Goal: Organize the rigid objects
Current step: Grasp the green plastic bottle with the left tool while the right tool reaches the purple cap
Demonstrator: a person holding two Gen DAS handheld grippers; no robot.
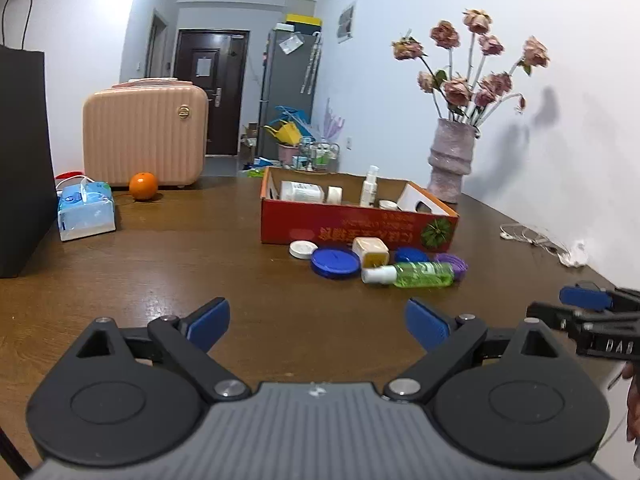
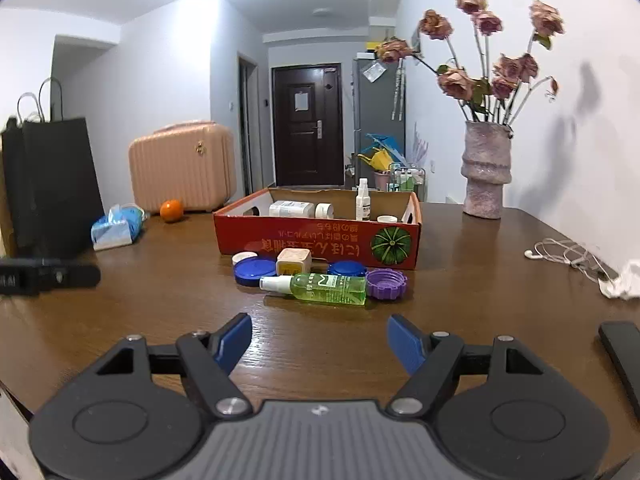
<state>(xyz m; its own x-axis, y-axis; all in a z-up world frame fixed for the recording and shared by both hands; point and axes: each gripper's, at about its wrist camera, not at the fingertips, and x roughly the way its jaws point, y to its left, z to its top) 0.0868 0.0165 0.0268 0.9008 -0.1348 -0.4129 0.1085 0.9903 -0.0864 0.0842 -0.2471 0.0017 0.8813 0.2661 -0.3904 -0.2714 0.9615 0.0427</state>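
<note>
A red cardboard box [image 1: 352, 230] [image 2: 316, 240] sits mid-table holding a white jar, a tape roll and a small white spray bottle [image 2: 363, 199]. In front of it lie a green spray bottle [image 1: 416, 274] [image 2: 320, 288] on its side, a beige cube jar [image 1: 371, 251] [image 2: 294, 261], blue lids [image 1: 335, 262] [image 2: 254, 271], a white lid [image 1: 303, 249] and a purple lid [image 2: 386, 283]. My left gripper [image 1: 318, 324] is open over bare wood, short of the items. My right gripper [image 2: 320, 344] is open too, just short of the green bottle, nothing between its fingers.
A pink case [image 1: 144, 136], an orange [image 1: 143, 186], a tissue pack [image 1: 86, 210] and a black bag [image 1: 20, 160] stand at the left. A vase of dried roses [image 2: 484, 168] stands back right by the wall. Earphone cable [image 2: 568, 256] and crumpled tissue lie at right.
</note>
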